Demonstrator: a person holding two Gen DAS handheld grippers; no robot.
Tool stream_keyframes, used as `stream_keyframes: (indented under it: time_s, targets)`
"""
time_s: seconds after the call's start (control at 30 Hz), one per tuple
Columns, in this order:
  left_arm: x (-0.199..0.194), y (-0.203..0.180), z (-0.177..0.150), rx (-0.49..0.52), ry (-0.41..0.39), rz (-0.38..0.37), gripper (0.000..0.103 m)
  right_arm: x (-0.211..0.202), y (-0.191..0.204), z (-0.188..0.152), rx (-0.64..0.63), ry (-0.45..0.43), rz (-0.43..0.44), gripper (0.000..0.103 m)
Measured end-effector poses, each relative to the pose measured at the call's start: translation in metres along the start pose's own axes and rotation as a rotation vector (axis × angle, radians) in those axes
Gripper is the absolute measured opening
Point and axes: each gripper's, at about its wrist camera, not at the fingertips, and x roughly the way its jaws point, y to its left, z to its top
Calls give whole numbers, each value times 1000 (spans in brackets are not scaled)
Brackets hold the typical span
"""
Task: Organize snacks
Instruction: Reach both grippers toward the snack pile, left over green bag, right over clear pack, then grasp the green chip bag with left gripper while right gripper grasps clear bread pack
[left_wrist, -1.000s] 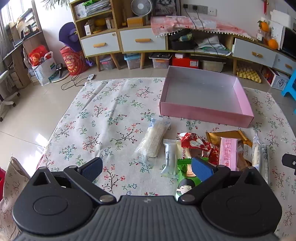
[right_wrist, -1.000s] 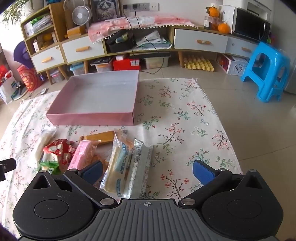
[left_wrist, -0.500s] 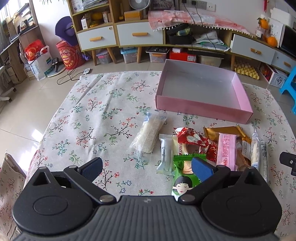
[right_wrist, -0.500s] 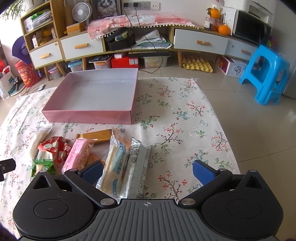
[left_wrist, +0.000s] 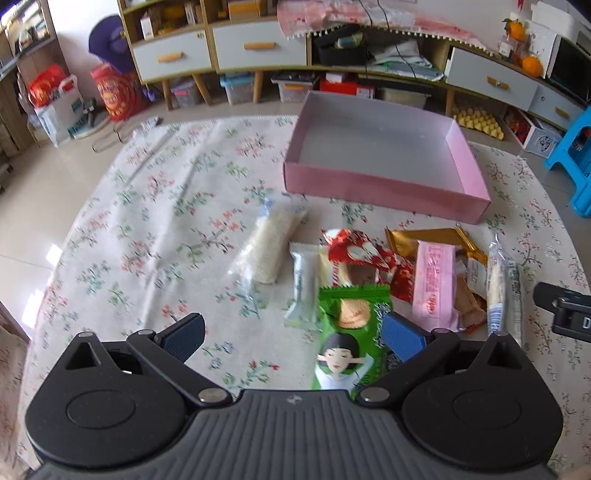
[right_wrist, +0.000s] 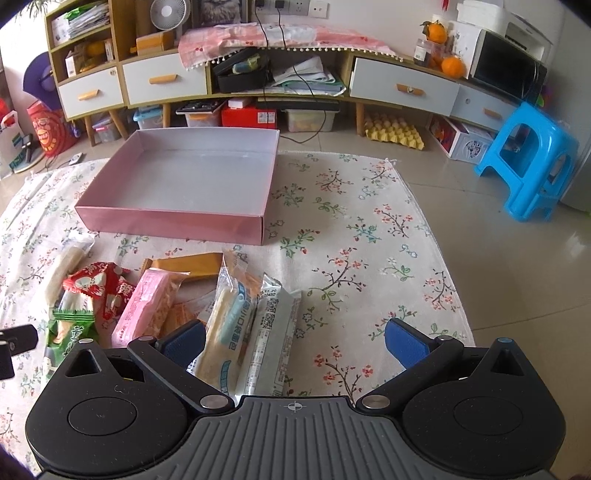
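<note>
Two matching handheld grippers: the left gripper (left_wrist: 291, 334) and the right gripper (right_wrist: 295, 338) each have a matte black body with a ribbed grey centre plate stamped with a small crosshair mark. On either side of the plate sit round black hubs, triangular cut-outs and silver pivot screws. Black link arms carry blue textured fingers (left_wrist: 400, 332).
</note>
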Motion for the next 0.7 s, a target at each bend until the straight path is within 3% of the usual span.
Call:
stream_keyframes:
  time_s: [0.27,0.37,0.43,0.5,0.7]
  targets:
    - [13,0,-2,-37,66,-36,102,4,9,8,-31,-27,29,100]
    - [17,0,-4,-50,94,-47,101,11,7,11,11,12,118,85]
    - [18,0,-5,-55,101,-48,100,18,5,11,51,45,198,56]
    - [18,-1,-5,-55,100,-47,99,22,6,13,69,45,237,46]
    - [23,-4,-6,-51,120,-58,95,33,-1,15,121,97,218,45]
